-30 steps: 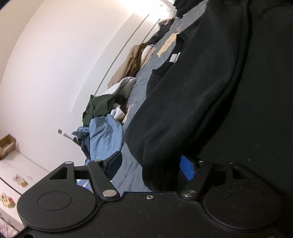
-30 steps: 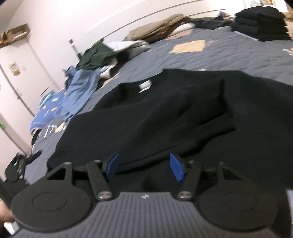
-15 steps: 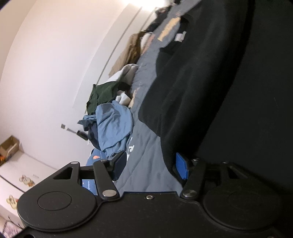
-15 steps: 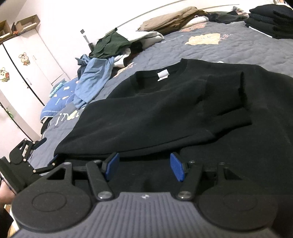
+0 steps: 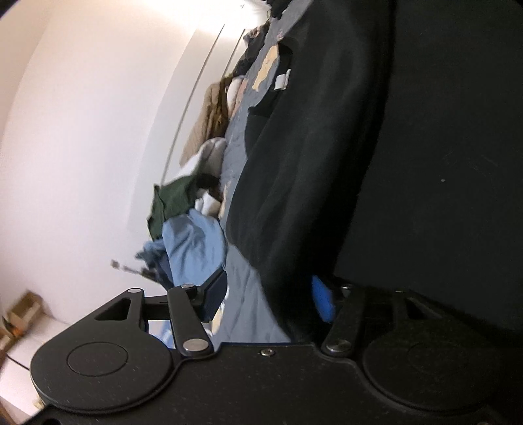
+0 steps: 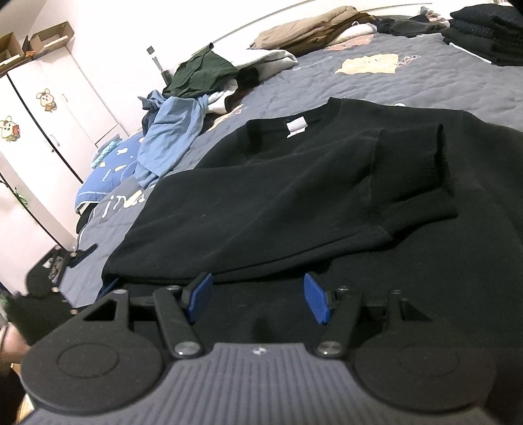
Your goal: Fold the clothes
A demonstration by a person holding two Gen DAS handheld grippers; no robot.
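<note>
A black sweater (image 6: 294, 196) lies flat on the grey quilted bed (image 6: 376, 88). Its white neck label (image 6: 295, 126) faces up and one sleeve (image 6: 408, 170) is folded across the body. My right gripper (image 6: 257, 297) is open and hovers low over the sweater's near hem, with nothing between its blue pads. The left wrist view is rolled sideways. There my left gripper (image 5: 268, 299) is open at the sweater's (image 5: 310, 163) side edge, and a fold of black cloth hangs between the fingers close to the right pad (image 5: 322, 302). The left gripper (image 6: 62, 264) also shows at the lower left of the right wrist view.
Loose clothes lie along the bed's far side: a blue garment (image 6: 166, 137), a green one (image 6: 199, 73) and a beige pile (image 6: 313, 31). Folded black clothes (image 6: 483, 36) are stacked at the far right. A white wardrobe (image 6: 39, 108) with boxes on top stands to the left.
The right gripper has dropped closer to the sweater's near hem. The left gripper has shifted along the sweater's edge, and cloth now sits deeper between its fingers. Both stay open.
</note>
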